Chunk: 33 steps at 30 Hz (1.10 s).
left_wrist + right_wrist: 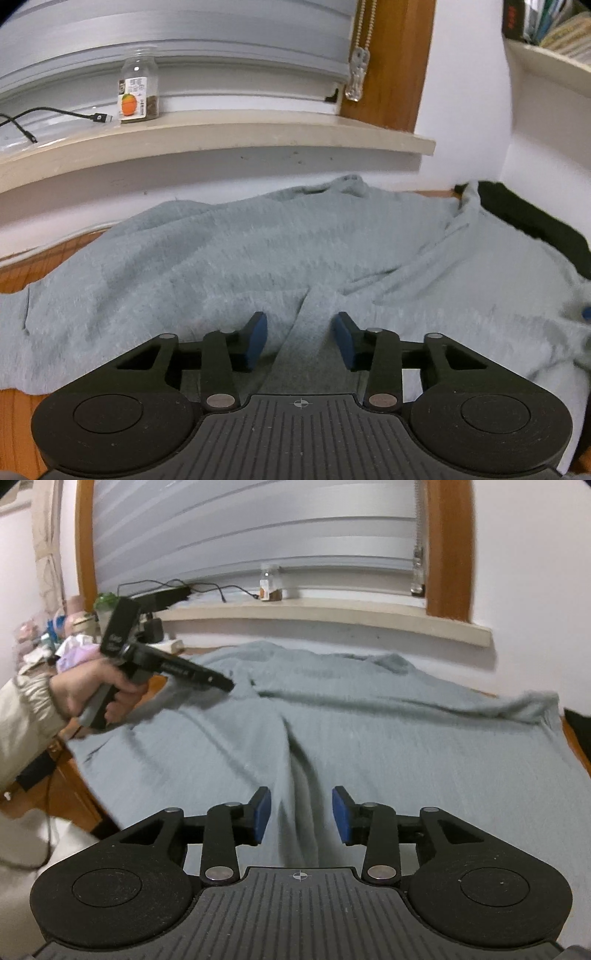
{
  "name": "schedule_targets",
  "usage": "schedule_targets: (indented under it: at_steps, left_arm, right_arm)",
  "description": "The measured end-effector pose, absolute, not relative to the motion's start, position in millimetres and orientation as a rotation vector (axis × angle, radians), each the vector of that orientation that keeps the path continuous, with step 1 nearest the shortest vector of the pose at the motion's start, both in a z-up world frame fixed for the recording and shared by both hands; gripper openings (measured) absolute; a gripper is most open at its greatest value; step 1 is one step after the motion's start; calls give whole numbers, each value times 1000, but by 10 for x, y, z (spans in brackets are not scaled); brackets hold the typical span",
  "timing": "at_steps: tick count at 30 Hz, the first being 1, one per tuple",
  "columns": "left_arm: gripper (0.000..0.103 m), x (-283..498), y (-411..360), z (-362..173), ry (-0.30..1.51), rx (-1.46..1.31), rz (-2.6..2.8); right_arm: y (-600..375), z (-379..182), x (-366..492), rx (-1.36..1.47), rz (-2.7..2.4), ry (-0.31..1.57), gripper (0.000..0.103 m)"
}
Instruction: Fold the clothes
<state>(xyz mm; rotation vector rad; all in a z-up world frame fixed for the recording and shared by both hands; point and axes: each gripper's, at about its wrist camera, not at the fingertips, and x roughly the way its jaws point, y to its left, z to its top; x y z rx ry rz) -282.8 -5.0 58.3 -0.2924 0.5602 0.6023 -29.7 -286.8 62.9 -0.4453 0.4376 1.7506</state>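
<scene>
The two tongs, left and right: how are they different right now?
The left tongs hover low over a raised fold of the grey garment; the right tongs hover over a long crease. The left tongs face its bunched far corner, the right tongs face its flatter middle. Both are open and hold nothing.

- A wooden table [14,273] stands against the wall under the window, its orange-brown top showing at the edges.
- A pale grey-blue garment [258,251] lies spread over most of it, rumpled into long folds.
- A black cloth [535,221] lies at the right end, touching the garment's edge.
- Small clutter [74,646] crowds the far left end, too blurred to name.
</scene>
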Motion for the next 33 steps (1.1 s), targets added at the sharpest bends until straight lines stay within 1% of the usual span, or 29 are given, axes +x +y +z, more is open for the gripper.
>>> schedule_targets:
  at_steps: [9, 10, 11, 17, 24, 26, 27, 28, 31, 33]
  left_arm:
    - [43, -2869, -123, 559, 573, -252, 601]
    - [37, -2883, -127, 557, 572, -250, 601]
    - [34, -2899, -129, 555, 569, -249, 604]
    - [34, -3021, -106, 567, 548, -282, 633]
    - [36, -3224, -111, 665, 507, -301, 648]
    - [36, -3277, -109, 696, 492, -304, 657]
    - [36, -3306, -107, 714, 482, -307, 665]
    - [36, -3334, -104, 732, 472, -310, 672]
    - [36, -3429, -70, 789, 443, -322, 700]
    - [36, -3489, -39, 826, 424, -334, 716]
  right_arm:
    - [-1916, 698, -677, -587, 1816, 463, 38]
    - [-1808, 696, -722, -604, 1824, 469, 38]
    - [-1700, 694, -766, -620, 1831, 476, 38]
    - [-1061, 683, -1033, -718, 1872, 513, 38]
    - [-992, 717, -1239, -700, 1910, 471, 40]
    - [-973, 727, -1297, -695, 1921, 460, 34]
    - [-963, 732, -1327, -693, 1926, 454, 25]
    - [-953, 736, -1356, -690, 1932, 448, 12]
    - [-924, 751, -1444, -682, 1948, 429, 7]
    - [-963, 821, -1501, -664, 1977, 420, 6]
